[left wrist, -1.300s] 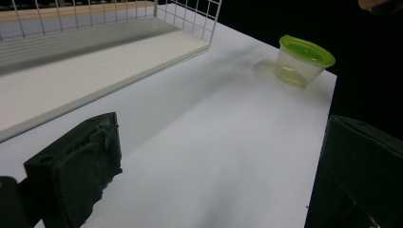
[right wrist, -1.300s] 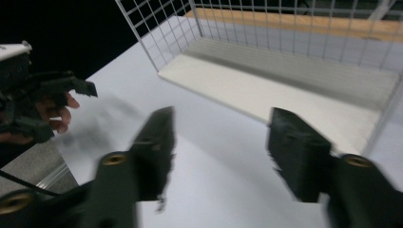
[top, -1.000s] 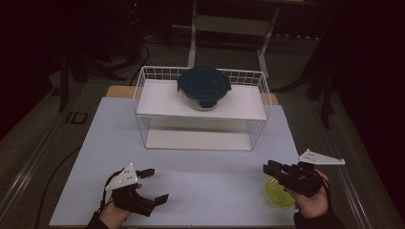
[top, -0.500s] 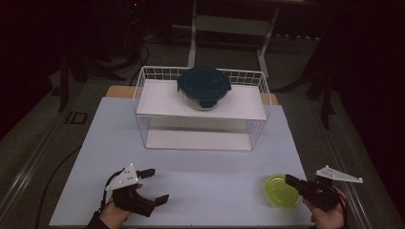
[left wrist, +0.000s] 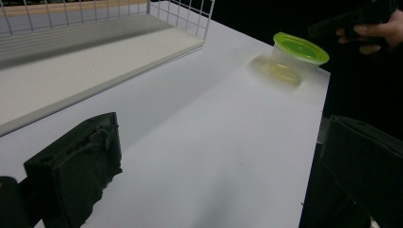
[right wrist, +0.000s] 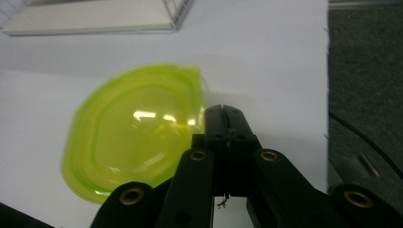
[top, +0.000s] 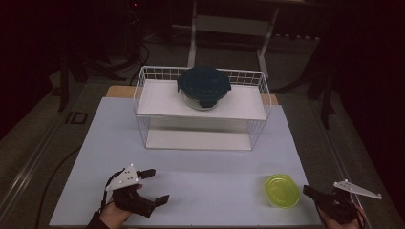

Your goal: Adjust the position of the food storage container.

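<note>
Your right gripper [top: 309,192] has its jaws pressed together, empty, just beside the green tub [top: 282,190] at the table's [top: 205,181] near right corner. Your left gripper [top: 153,186] rests with jaws wide.

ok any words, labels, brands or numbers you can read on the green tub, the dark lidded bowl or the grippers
None can be read: the green-lidded tub, the dark-lidded bowl on the wire rack, and both grippers bear no legible text, label or number.
</note>
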